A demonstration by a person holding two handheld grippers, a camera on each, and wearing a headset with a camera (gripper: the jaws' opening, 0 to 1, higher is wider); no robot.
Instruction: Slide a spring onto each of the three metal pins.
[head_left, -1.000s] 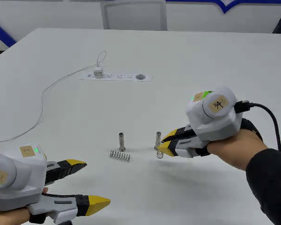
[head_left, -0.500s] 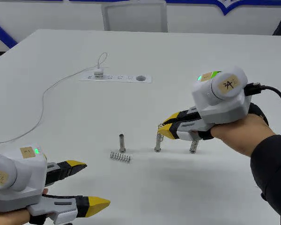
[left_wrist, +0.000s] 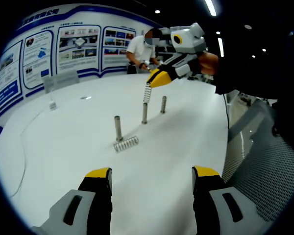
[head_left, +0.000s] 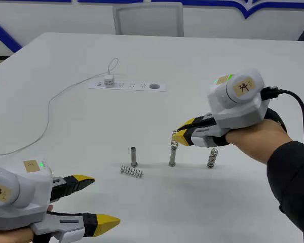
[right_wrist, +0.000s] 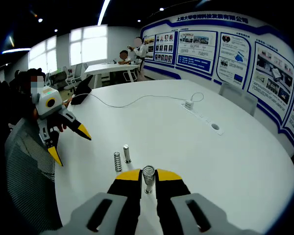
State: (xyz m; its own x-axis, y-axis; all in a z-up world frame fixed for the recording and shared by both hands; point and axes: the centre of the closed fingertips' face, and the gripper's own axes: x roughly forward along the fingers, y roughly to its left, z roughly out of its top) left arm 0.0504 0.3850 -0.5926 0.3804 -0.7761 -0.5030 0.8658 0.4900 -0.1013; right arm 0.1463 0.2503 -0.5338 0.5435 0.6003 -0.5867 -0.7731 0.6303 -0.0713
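- Spring first: a loose spring [head_left: 131, 171] lies flat on the white table [head_left: 243, 61], just beyond the left gripper [head_left: 105, 200], which sits nearest the person with its jaws spread wide and nothing between them.
- Just behind that coil stands a bare pin [head_left: 134, 156], upright, close to it but apart.
- Next along to the right is the middle pin [head_left: 172, 158], also upright. A held spring [head_left: 174, 145] hangs at its top (whether the lowest coil has gone over the tip is too small to tell).
- Above it, the right gripper [head_left: 177, 135] has its jaws drawn narrow, pinching that coil near its upper end.
- Furthest right in the row, the third pin [head_left: 213, 151] wears its own spring [head_left: 211, 160] down to the table.
- Well beyond lie a power strip [head_left: 126, 85] and its cable [head_left: 50, 104].
- At the far edge stands a chair [head_left: 149, 17].
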